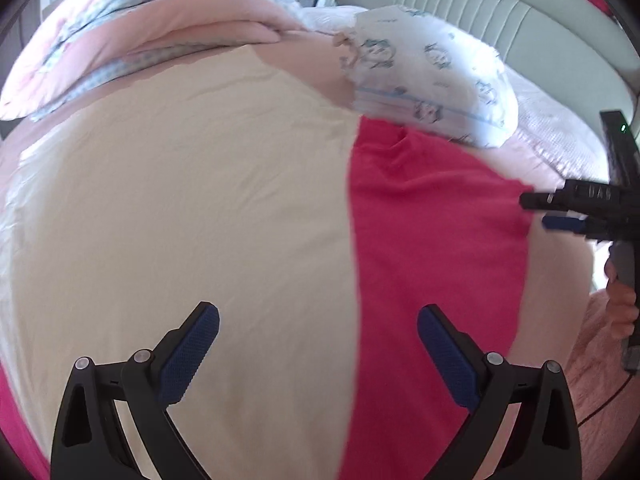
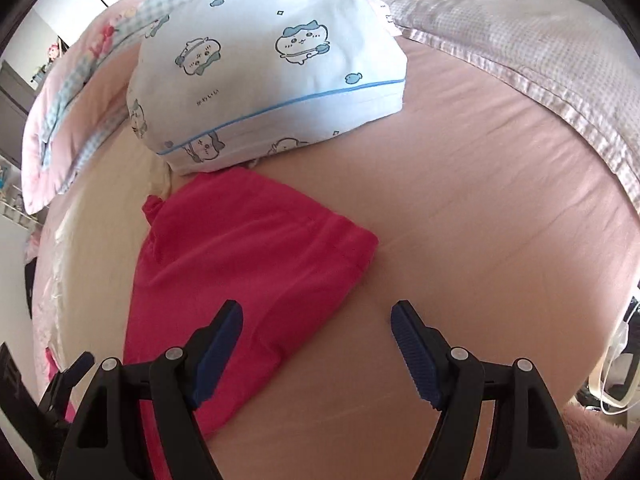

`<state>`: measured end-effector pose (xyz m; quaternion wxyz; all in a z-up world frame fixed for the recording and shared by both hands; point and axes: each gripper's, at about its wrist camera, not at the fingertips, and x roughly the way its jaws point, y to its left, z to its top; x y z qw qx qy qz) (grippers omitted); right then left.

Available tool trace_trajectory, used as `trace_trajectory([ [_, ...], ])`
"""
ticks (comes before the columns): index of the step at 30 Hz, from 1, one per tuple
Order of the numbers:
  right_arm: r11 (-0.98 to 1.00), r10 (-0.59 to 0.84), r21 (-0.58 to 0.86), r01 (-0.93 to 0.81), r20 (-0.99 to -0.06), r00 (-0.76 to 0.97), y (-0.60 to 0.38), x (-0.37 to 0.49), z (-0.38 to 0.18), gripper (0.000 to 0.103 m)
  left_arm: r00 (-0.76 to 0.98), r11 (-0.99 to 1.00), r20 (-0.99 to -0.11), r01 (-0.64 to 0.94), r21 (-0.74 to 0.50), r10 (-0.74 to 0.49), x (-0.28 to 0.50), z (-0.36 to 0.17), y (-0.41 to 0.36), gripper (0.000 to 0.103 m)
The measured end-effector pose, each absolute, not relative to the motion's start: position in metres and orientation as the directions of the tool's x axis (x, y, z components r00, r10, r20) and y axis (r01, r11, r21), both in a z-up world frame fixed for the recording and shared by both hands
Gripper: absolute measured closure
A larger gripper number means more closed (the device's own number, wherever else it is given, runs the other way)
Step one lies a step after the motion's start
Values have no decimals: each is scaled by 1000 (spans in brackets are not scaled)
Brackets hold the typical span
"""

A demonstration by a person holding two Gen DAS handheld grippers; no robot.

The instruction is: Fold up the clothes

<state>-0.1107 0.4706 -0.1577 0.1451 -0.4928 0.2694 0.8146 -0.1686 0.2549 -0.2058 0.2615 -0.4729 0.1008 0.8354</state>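
Left wrist view: reading "UAG"-like embossed letters, blurred, on right gripper [image 1: 548, 212]. Lying flat on pink bed sheet [image 1: 560, 280]: cream fabric [image 1: 180, 200] beside magenta cotton garment [image 1: 432, 220]. Left gripper [image 1: 318, 340] hovering, jaws wide apart, empty.

Right wrist view: showing small illegible print on white cartoon-printed pillow [image 2: 272, 68]. Magenta garment [image 2: 248, 256] lying folded, sleeve pointing right. Right gripper [image 2: 316, 344] gaping, empty.

1. Left wrist view: close above the bed [image 1: 560, 168], tilted steeply down, headboard [image 1: 500, 8] at 1 o'clock.
2. Right wrist view: close, steeply down.
3. Shared: red garment [image 1: 432, 220] [image 2: 248, 248], pillow [image 1: 432, 76] [image 2: 272, 80].
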Motion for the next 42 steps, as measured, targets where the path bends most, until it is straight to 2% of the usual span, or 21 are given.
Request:
trace_trajectory([
  [2,-823,25,246,-511,-884,-467,461,-117,-161,30,-419,-862,-852,-502,-70,314,-171,-206,242,2],
  [3,-832,55,217,-511,-884,-465,458,-122,-164,38,-426,-869,-847,-488,-82,318,-167,-202,229,2],
  [5,-844,112,162,-511,-879,-463,453,-132,-170,42,-447,-886,-837,-454,-93,317,-161,-195,204,2],
  [6,-844,127,154,-514,-874,-469,452,-136,-170,51,-465,-900,-833,-429,-83,298,-157,-193,191,2],
  [7,-838,131,154,-523,-874,-467,451,-138,-171,67,-473,-913,-836,-400,-77,278,-156,-193,179,2],
  [8,-827,119,176,-534,-873,-472,452,-139,-172,76,-479,-926,-839,-371,-72,257,-155,-192,167,2],
  [9,-813,87,219,-540,-871,-484,453,-140,-172,95,-477,-937,-842,-337,-90,252,-154,-193,151,2],
  [13,-783,-9,334,-525,-850,-527,441,-154,-164,100,-470,-964,-849,-220,-152,241,-154,-198,97,2],
  [21,-916,-126,320,-243,-804,-581,336,-160,-65,101,-515,-967,-819,-171,-190,253,-148,-196,64,2],
  [25,-956,-176,272,-113,-835,-522,248,-200,-94,101,-516,-961,-811,-162,-225,277,-144,-202,57,2],
  [30,-984,-168,173,26,-892,-419,163,-217,-138,101,-508,-956,-810,-150,-252,293,-142,-209,48,2],
  [32,-989,-143,120,82,-906,-398,141,-220,-142,95,-505,-954,-810,-144,-263,299,-143,-211,45,2],
  [34,-988,-122,76,133,-915,-386,122,-221,-144,66,-505,-950,-805,-137,-281,311,-143,-212,43,2],
  [35,-986,-144,95,139,-901,-408,124,-213,-134,60,-506,-948,-802,-134,-290,317,-142,-212,42,2],
  [40,-972,-235,178,157,-801,-550,152,-167,-76,57,-499,-917,-770,-180,-356,398,-137,-209,51,2],
  [42,-988,-153,119,96,-767,-623,180,-148,-61,51,-478,-893,-755,-209,-398,449,-136,-207,62,2],
])
